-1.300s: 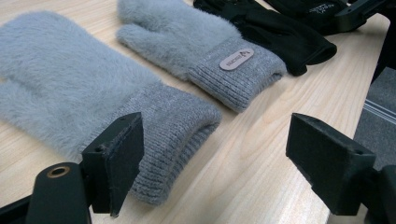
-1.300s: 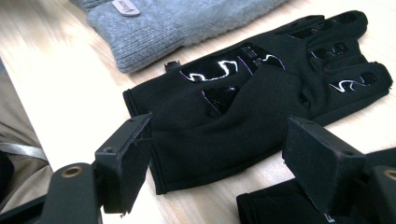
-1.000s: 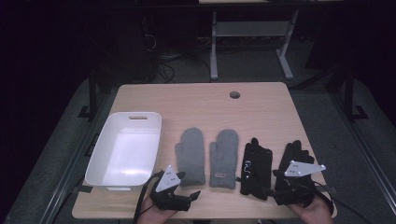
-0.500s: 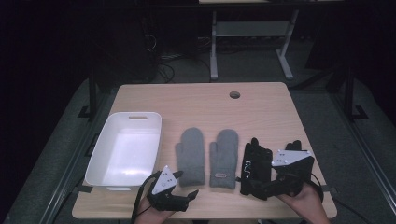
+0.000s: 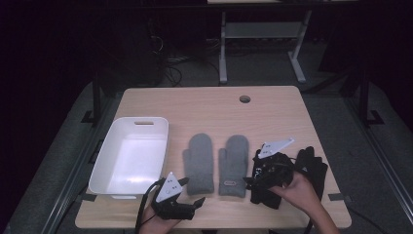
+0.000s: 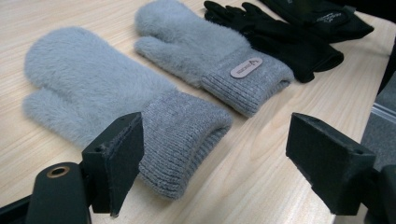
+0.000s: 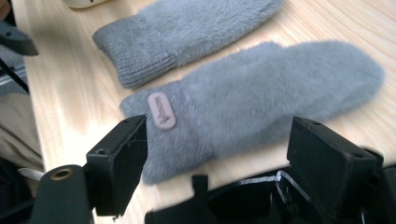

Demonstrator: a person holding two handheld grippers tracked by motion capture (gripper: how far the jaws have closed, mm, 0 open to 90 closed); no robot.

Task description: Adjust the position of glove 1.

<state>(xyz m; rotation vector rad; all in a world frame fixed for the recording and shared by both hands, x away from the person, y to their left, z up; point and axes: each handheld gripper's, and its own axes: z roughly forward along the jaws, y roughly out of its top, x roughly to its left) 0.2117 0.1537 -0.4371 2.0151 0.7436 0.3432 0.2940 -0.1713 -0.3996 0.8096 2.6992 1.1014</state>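
Note:
Two grey fluffy mittens lie side by side mid-table, the left mitten and the right mitten, which has a tan tag on its cuff. Two black gloves lie to their right, one beside the mittens and one farther right. My left gripper is at the front edge, open, with the left mitten's cuff just ahead of its jaws. My right gripper hovers open over the nearer black glove, facing the tagged mitten.
A white empty tray stands at the table's left. A round cable hole is in the far part of the tabletop. A desk frame and cables stand on the floor beyond. The table's front edge is close to both hands.
My right gripper has moved left, from above the far black glove to above the nearer one, and has turned toward the tagged mitten. The left gripper has barely shifted.

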